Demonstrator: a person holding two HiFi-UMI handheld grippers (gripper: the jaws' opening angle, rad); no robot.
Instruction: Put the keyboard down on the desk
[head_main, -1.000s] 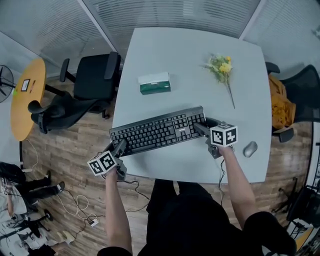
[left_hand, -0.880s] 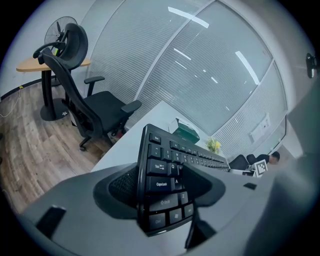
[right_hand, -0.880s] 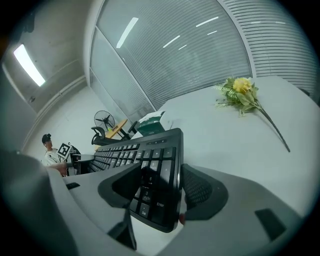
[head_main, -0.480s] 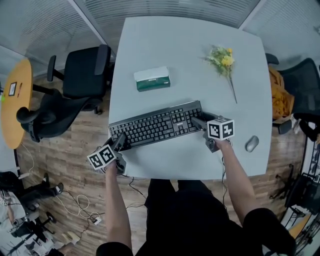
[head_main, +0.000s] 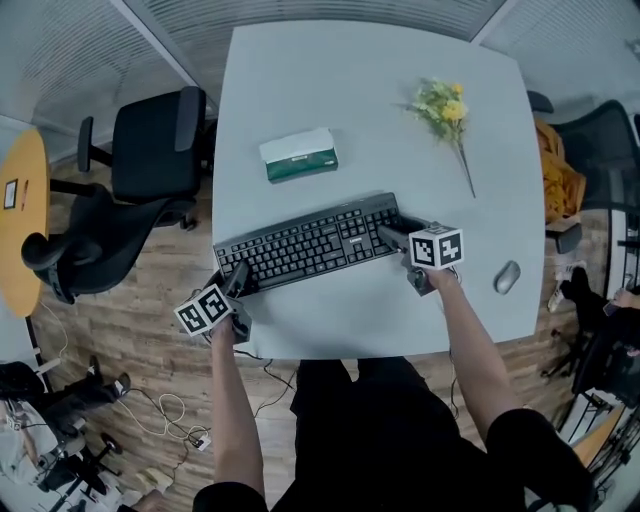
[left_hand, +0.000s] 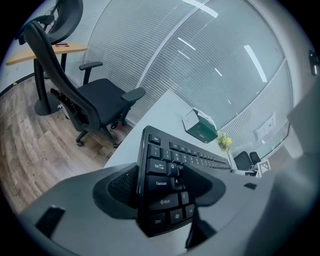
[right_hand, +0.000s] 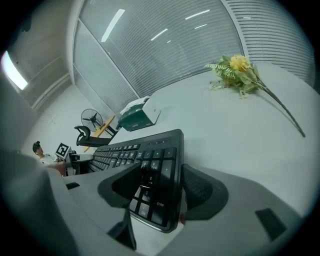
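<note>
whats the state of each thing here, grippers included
keyboard: clamped at both ends, one gripper each
left gripper: shut on the keyboard's left end
right gripper: shut on the keyboard's right end
tissue box: lying flat on the desk, apart from the keyboard
flower sprig: lying on its side on the desk
mouse: sitting on the desk, untouched

grey desk (head_main: 350, 60) | on it: grn tissue box (head_main: 299, 156), yel flowers (head_main: 441, 105), mouse (head_main: 507, 277)
</note>
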